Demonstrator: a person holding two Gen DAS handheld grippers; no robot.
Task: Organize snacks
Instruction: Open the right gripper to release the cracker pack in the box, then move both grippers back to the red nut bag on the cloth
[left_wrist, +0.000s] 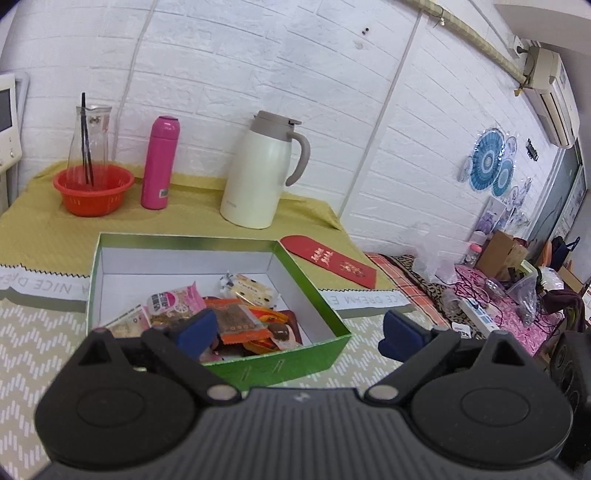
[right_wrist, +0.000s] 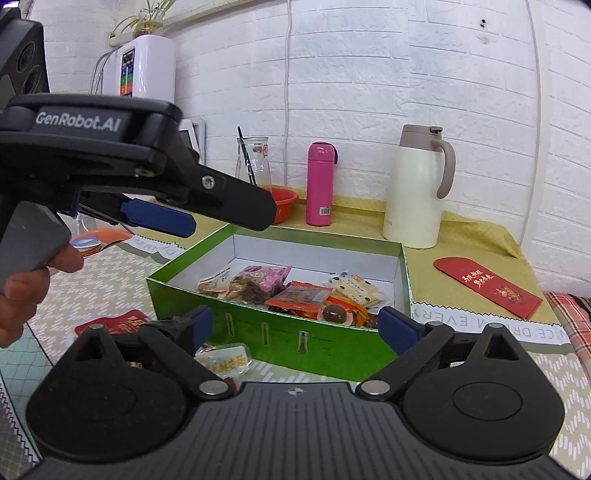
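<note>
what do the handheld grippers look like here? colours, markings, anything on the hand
Both grippers are matte black: ribbed body, two round hubs, silver pivot pins, angular fingers with textured blue pads. The left gripper, seen side-on from the right wrist, bears white "GenRobot.AI" lettering and a grey handle. The hand on it shows no glove or sleeve.

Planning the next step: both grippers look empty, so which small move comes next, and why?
Probably lower the open right gripper onto the clear-wrapped snack lying on the mat outside the green box. The other snacks already sit inside, and the left gripper is open and empty.
</note>
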